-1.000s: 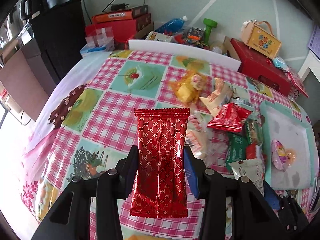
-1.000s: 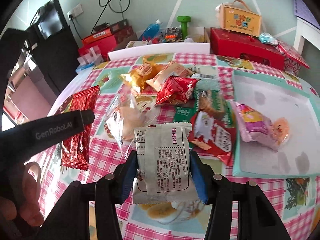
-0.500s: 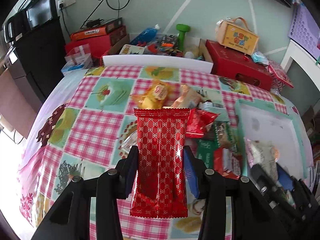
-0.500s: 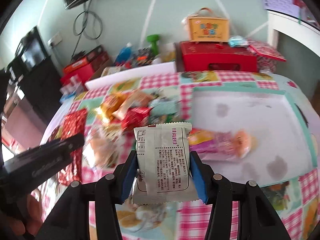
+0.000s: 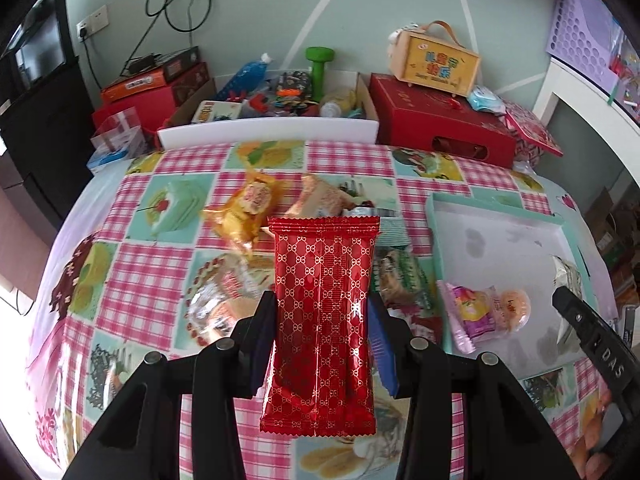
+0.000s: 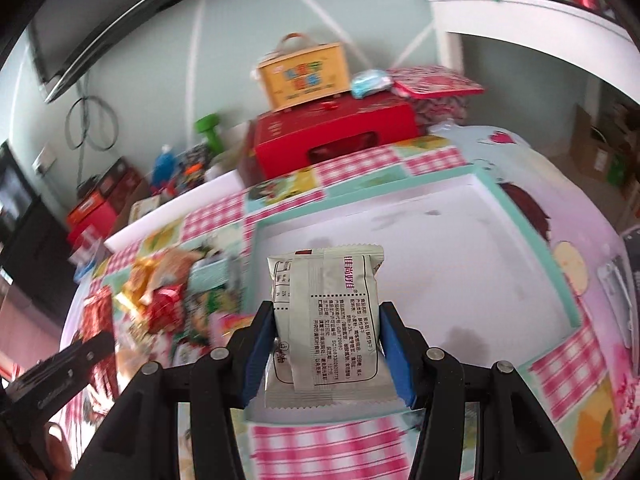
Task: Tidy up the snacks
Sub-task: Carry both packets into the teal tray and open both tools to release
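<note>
My left gripper (image 5: 320, 312) is shut on a long red patterned snack packet (image 5: 322, 320), held upright above the checked tablecloth near the snack pile. My right gripper (image 6: 326, 324) is shut on a pale printed snack packet (image 6: 326, 320) and hangs over the white tray with a teal rim (image 6: 528, 248). In the left wrist view the same tray (image 5: 492, 208) lies at the right with a pink snack bag (image 5: 486, 312) in it, and the right gripper's black finger (image 5: 592, 332) reaches in over its near right corner.
Loose snacks lie in a pile mid-table: a yellow bag (image 5: 244, 210), an orange-pink packet (image 5: 324, 198), a clear-wrapped one (image 5: 222, 300), green packets (image 5: 400, 276). Red boxes (image 5: 440, 128), a yellow carry box (image 5: 438, 62) and a green dumbbell (image 5: 319, 68) crowd the far edge.
Both grippers have swung right with their packets still held. The right one has gone from above the snack pile to over the tray; the left one now faces the pile and tray.
</note>
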